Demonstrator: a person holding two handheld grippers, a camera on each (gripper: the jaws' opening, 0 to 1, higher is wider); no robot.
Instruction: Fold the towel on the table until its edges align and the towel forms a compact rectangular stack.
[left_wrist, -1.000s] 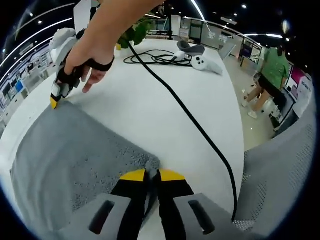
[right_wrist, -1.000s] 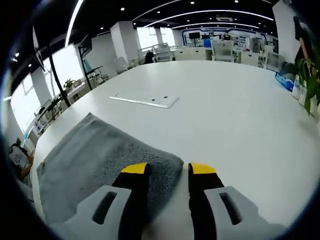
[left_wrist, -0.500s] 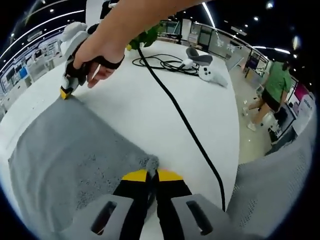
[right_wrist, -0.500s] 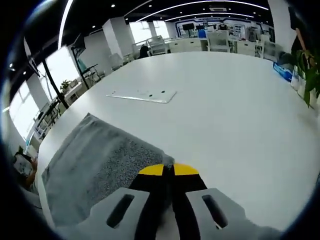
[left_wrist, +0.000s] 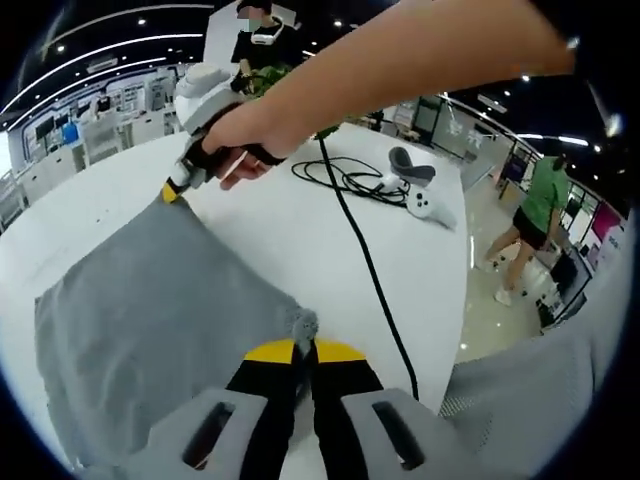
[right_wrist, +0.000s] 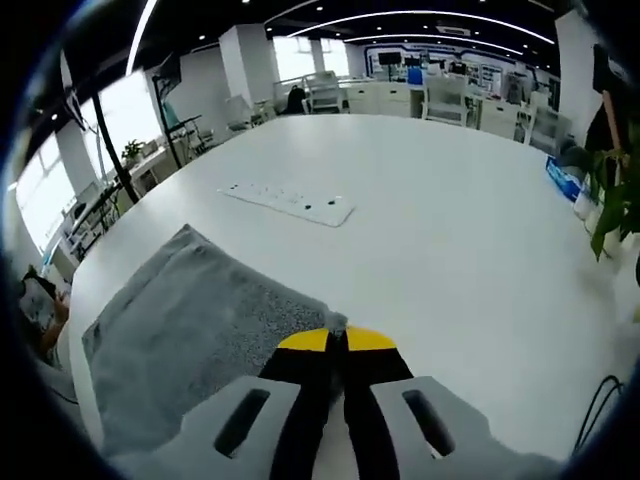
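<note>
A grey towel (left_wrist: 150, 300) lies spread over the white table (left_wrist: 290, 220). My left gripper (left_wrist: 304, 350) is shut on one near corner of the towel, its yellow-tipped jaws pressed together. In the left gripper view the right gripper (left_wrist: 175, 190), held by a person's hand, pinches the far corner. In the right gripper view the towel (right_wrist: 190, 330) stretches away to the left, and my right gripper (right_wrist: 337, 340) is shut on its corner.
A black cable (left_wrist: 365, 270) runs across the table to a coil beside a white controller (left_wrist: 425, 203). A potted plant (right_wrist: 615, 200) stands at the table's right edge. A flat white strip (right_wrist: 290, 203) lies beyond the towel. A person in green (left_wrist: 540, 215) stands off the table.
The right gripper went from open to shut on the towel's corner. Both cameras have since risen, with both towel corners lifted higher above the table.
</note>
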